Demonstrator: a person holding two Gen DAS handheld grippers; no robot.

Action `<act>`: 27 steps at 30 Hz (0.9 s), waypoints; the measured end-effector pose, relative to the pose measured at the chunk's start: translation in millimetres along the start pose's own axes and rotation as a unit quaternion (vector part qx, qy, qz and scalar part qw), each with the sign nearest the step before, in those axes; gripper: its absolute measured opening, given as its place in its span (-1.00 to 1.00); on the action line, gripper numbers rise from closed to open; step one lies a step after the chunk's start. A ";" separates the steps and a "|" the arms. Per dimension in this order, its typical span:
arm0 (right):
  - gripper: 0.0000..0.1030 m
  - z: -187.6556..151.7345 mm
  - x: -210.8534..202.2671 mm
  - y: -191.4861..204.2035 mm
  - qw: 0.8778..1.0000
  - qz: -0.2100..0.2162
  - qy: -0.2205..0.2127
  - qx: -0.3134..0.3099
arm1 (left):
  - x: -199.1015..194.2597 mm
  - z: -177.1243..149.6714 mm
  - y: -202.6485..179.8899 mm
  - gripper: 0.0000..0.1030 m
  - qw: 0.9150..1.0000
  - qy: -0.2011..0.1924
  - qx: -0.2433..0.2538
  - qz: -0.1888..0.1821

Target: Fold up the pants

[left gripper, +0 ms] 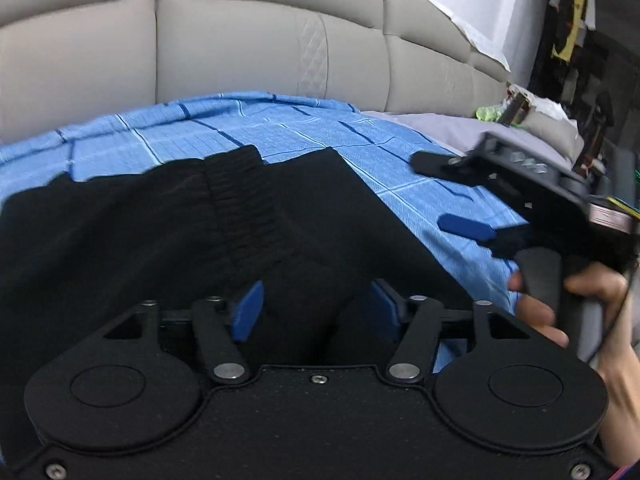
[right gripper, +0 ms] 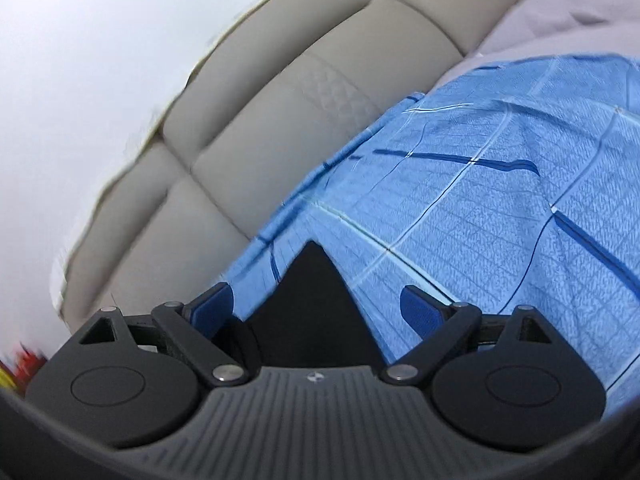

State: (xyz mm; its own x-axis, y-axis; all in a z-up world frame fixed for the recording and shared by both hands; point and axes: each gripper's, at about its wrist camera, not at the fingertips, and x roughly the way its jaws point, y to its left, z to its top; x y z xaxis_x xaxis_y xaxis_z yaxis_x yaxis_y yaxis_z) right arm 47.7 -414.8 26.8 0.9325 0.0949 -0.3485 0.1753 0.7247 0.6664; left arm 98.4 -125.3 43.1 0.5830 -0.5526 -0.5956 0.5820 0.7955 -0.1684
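Black pants (left gripper: 160,232) lie spread on a blue checked bed sheet (left gripper: 280,128), with the ribbed waistband (left gripper: 244,200) running down the middle. My left gripper (left gripper: 316,308) is open just above the pants, blue pads apart, nothing between them. My right gripper (left gripper: 444,196) shows at the right in the left wrist view, open, over bare sheet beside the pants' right edge. In the right wrist view the right gripper (right gripper: 316,304) is open, with a pointed corner of the pants (right gripper: 314,292) between its fingers, not pinched.
A padded beige headboard (left gripper: 240,40) stands behind the bed. A grey sheet (left gripper: 440,128) and clutter (left gripper: 516,108) lie at the far right, with dark shelves beyond. A white wall (right gripper: 80,60) is behind the headboard.
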 end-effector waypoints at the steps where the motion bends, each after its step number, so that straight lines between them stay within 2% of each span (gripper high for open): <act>1: 0.89 -3.5 0.3 4.8 1.000 0.000 0.004 -0.020 | -11.6 -6.5 -0.4 0.13 1.000 -0.006 0.001 0.004; 4: 0.89 -19.0 -7.2 22.6 0.997 0.007 0.020 -0.074 | -46.9 -15.1 6.9 0.17 0.999 -0.029 -0.025 0.023; 6: 0.89 -33.3 -10.3 36.9 0.993 0.020 0.034 -0.110 | -67.9 -18.3 19.0 0.16 0.995 -0.053 -0.053 0.062; 8: 0.89 -49.4 -11.9 54.0 0.987 0.030 0.046 -0.152 | -77.9 -22.2 33.0 0.07 0.989 -0.071 -0.061 0.119; 11: 0.89 -77.4 -2.9 78.2 0.973 0.026 0.086 -0.212 | -74.7 -31.5 44.6 -0.09 0.978 -0.050 -0.044 0.197; 13: 0.88 -94.1 2.9 90.9 0.967 0.014 0.106 -0.231 | -74.0 -41.9 48.4 -0.14 0.974 -0.040 -0.034 0.221; 16: 0.83 -105.1 12.5 103.8 0.964 -0.001 0.098 -0.249 | -68.7 -54.0 55.1 -0.17 0.975 -0.025 -0.056 0.213; 18: 0.78 -106.4 19.8 107.9 0.966 -0.007 0.088 -0.243 | -66.6 -59.3 57.4 -0.17 0.975 -0.029 -0.064 0.212; 22: 0.37 -107.8 20.3 109.1 0.973 0.005 0.070 -0.219 | -61.8 -60.1 58.1 -0.17 0.975 -0.031 -0.062 0.210; 24: 0.26 -109.9 20.8 108.8 0.974 0.002 0.063 -0.217 | -61.4 -58.8 60.1 -0.17 0.976 -0.031 -0.068 0.205; 25: 0.10 -109.4 23.8 110.3 0.973 -0.004 0.059 -0.223 | -58.3 -58.0 60.3 -0.17 0.976 -0.031 -0.071 0.204; 26: -0.16 -107.7 27.6 111.9 0.973 -0.013 0.054 -0.225 | -58.4 -56.4 60.8 -0.17 0.976 -0.030 -0.074 0.201; 27: -0.27 -105.0 28.5 113.1 0.974 -0.014 0.049 -0.222 | -58.4 -54.4 60.6 -0.20 0.977 -0.030 -0.078 0.198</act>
State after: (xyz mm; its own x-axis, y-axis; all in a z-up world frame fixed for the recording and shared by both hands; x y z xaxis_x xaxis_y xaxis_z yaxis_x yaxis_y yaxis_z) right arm 61.0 -258.6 23.0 0.8913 0.1196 -0.4374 0.0264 0.9493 0.3134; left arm 68.8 -31.4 25.0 0.7801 -0.2037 -0.5915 0.2137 0.9754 -0.0540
